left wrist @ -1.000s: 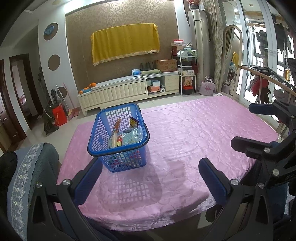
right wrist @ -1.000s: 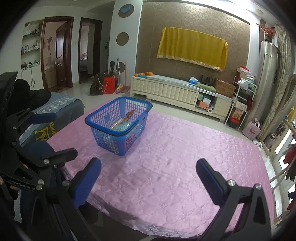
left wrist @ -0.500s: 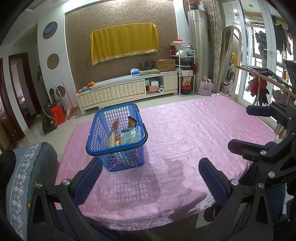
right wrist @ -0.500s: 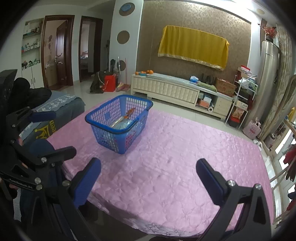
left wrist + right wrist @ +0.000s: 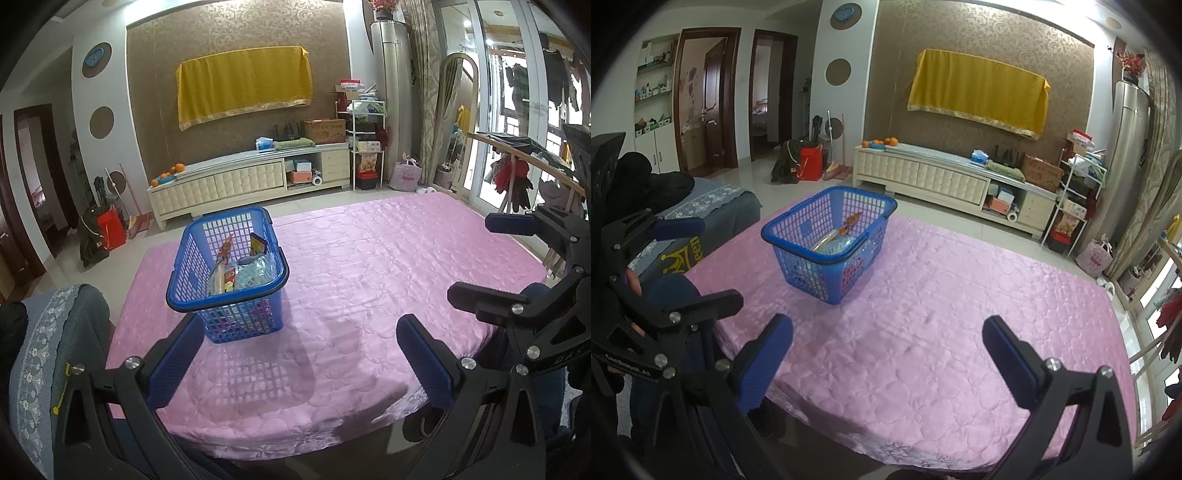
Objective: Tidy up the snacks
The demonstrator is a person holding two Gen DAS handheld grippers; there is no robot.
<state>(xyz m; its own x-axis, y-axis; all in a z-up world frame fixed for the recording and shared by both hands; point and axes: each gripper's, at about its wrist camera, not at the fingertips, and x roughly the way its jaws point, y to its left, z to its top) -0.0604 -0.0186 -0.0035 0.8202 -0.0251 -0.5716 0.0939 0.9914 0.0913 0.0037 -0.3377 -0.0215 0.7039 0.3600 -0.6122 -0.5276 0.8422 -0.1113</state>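
Observation:
A blue plastic basket (image 5: 192,273) (image 5: 798,229) stands on the left part of a table with a pink quilted cloth (image 5: 388,266) (image 5: 942,314). Several snack packets (image 5: 236,273) (image 5: 834,240) lie inside it, some upright. My left gripper (image 5: 299,354) is open, held back over the table's near edge, short of the basket, with nothing between its fingers. My right gripper (image 5: 886,354) is open too, over the near edge to the right of the basket, holding nothing. In the left wrist view the right gripper (image 5: 517,266) shows at the right side.
A grey-blue upholstered seat with a patterned cover (image 5: 48,332) (image 5: 713,206) stands at the table's left. A cream low cabinet (image 5: 251,181) runs along the far wall. A wooden clothes rail (image 5: 524,158) and windows are on the right.
Both grippers have drawn back and up slightly from the table, so the basket looks a little farther. Both stay open; nothing on the table has moved.

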